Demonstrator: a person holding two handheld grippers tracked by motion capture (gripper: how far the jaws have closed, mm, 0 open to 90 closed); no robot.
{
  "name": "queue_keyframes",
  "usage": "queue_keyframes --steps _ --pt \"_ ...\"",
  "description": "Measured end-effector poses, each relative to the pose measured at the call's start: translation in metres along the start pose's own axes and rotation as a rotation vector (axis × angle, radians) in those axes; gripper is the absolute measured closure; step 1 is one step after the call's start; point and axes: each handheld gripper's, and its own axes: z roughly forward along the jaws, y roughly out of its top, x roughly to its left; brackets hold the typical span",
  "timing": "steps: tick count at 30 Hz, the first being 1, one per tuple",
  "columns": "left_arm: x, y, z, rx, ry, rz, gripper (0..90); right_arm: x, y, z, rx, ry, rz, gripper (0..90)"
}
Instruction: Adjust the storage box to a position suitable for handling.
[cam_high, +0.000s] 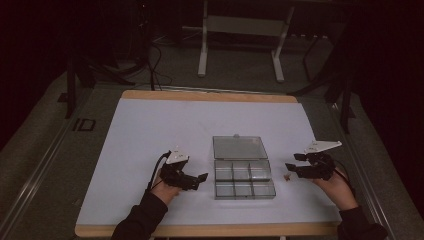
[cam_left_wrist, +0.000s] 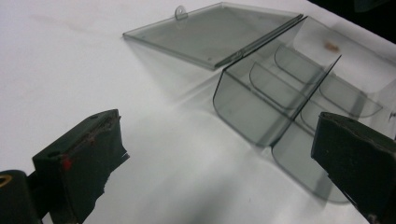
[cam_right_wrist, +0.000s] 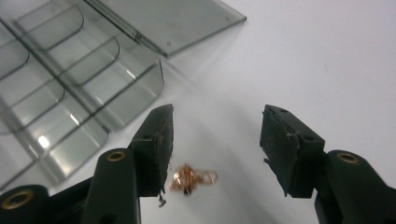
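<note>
A clear smoky plastic organiser box (cam_high: 243, 179) lies open on the white mat, its lid (cam_high: 239, 147) flat behind several empty compartments (cam_left_wrist: 280, 88) (cam_right_wrist: 60, 93). A small gold chain (cam_right_wrist: 189, 178) lies on the mat just right of the box (cam_high: 287, 176). My right gripper (cam_right_wrist: 215, 149) hovers open over the chain, which sits close to its left jaw (cam_high: 295, 163). Left of the box, my left gripper (cam_high: 199, 178) is open, jaws wide with nothing between them (cam_left_wrist: 224, 168).
The white mat (cam_high: 150, 130) covers a wooden table (cam_high: 210, 95) with bare room behind and to the left of the box. Beyond the table are a dark floor, cables and a white frame stand (cam_high: 240, 30).
</note>
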Motion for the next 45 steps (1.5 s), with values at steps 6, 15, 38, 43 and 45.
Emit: queue_keyframes --steps 6,15,38,43,45 --pt "-0.001 -0.011 -0.006 0.016 0.002 -0.009 2.9 -0.004 -0.011 -0.007 0.041 0.027 -0.006 47.4" --pt "0.0 -0.022 -0.011 0.025 0.007 -0.024 2.9 -0.004 -0.019 0.005 0.191 0.09 -0.05 53.5" --pt "0.001 -0.022 -0.011 0.015 0.013 -0.017 2.9 0.008 0.0 0.041 0.434 0.096 -0.117 57.0" --pt "0.001 -0.022 -0.011 0.013 0.012 -0.017 2.9 0.012 0.005 0.043 0.472 0.093 -0.123 64.2" --pt "0.001 -0.022 -0.011 0.013 0.014 -0.015 2.9 0.012 0.005 0.043 0.479 0.095 -0.126 66.7"
